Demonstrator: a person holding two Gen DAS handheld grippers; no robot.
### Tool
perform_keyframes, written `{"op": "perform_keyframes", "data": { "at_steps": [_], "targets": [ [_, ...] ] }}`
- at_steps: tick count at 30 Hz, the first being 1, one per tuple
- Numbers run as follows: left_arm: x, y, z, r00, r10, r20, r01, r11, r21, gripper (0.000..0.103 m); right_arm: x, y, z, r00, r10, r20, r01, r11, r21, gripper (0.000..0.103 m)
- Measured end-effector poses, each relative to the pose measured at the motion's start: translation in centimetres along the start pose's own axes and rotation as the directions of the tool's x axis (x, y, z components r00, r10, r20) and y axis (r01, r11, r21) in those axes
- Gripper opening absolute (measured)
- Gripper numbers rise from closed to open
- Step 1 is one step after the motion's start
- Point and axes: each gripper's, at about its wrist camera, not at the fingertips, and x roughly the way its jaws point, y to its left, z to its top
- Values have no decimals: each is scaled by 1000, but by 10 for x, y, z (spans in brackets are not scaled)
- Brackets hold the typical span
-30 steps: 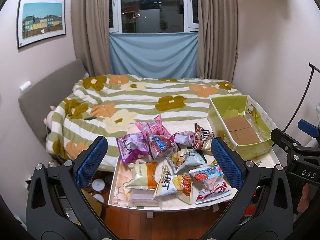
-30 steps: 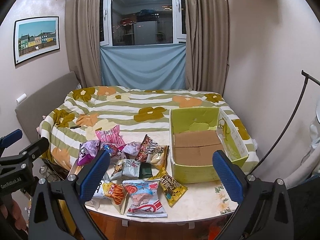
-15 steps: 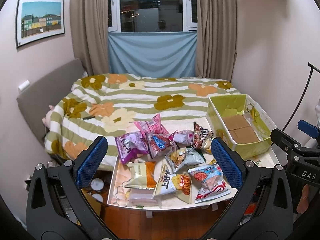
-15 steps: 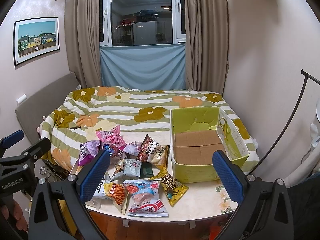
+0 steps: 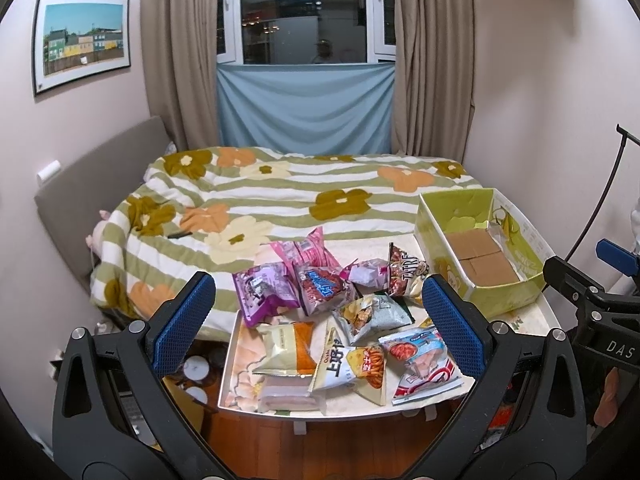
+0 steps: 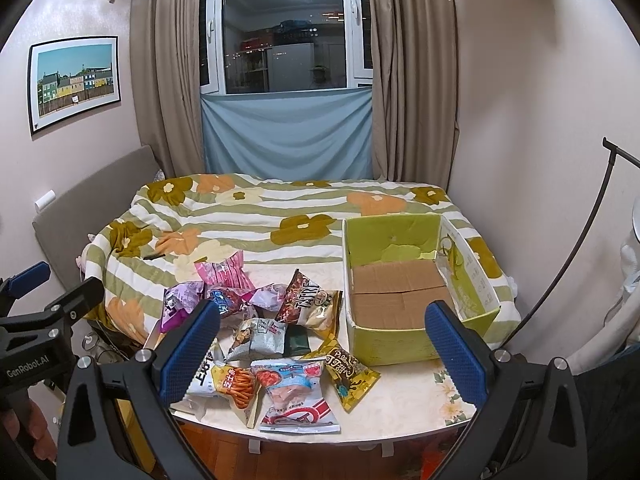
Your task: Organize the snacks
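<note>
Several snack bags (image 5: 340,320) lie in a heap on the left part of a low white table (image 5: 520,320), also seen as a pile of snack bags (image 6: 264,336) in the right wrist view. A green cardboard box (image 6: 404,280) with a bare cardboard floor stands on the table's right side, the same box (image 5: 476,248) showing in the left wrist view. My left gripper (image 5: 318,320) hovers open in front of and above the bags, holding nothing. My right gripper (image 6: 322,350) is open too, between the pile and the box, short of both.
A bed with a flowered striped blanket (image 5: 280,200) lies right behind the table. Walls close in on both sides, with a black stand (image 6: 580,240) at the right. Wood floor (image 5: 320,440) shows below the table's near edge. A hand (image 6: 24,428) holds the left tool.
Both views have shifted only slightly; the bags and the box lie where they were. Both grippers stay open.
</note>
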Motion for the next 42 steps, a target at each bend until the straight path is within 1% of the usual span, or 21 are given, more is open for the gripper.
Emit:
{"op": "perform_keyframes", "data": {
  "at_steps": [11,17,19,21,23,26,30,34,36,38,41,42],
  "targets": [
    [1,1,-4,1000,-6,1,6,1000,-3,102,-4,5,-1,1000,-4,4,3,1000,4,102],
    [0,13,-8,1000,-16,-3,16,1000,-5,102,-3,5,-1,1000,-1,4,1,1000,4,102],
    [4,26,-6,1000,-23,-19,23,999,-32,102,-3,7,-1,1000,6,-5,-6,1000,8,102],
    [10,39,-6,998,-34,-51,31,998,-60,102,-3,6,-1,1000,6,-15,-5,1000,20,102],
    [16,48,-9,995,-45,-85,39,997,-68,102,-1,4,-2,1000,7,-29,-6,999,32,102],
    [28,52,-20,987,-84,-135,76,995,-65,102,8,1,-6,998,8,-58,-6,999,42,102],
    [52,48,-42,964,-158,-215,148,987,-63,102,25,0,-19,993,7,-116,-1,999,49,102],
    [85,38,-65,926,-221,-305,203,975,-88,102,51,-3,-38,982,30,-187,-21,998,53,102],
    [103,31,-76,908,-230,-350,208,973,-99,102,68,-7,-50,972,58,-230,-43,997,68,102],
    [118,24,-84,897,-235,-374,209,972,-109,102,81,-10,-60,961,83,-263,-64,995,81,102],
    [143,12,-93,881,-242,-408,215,970,-111,102,108,-12,-78,939,123,-320,-103,992,78,102],
    [154,7,-95,868,-243,-433,219,970,-106,102,117,-12,-84,933,131,-337,-114,991,68,102]
  ]
}}
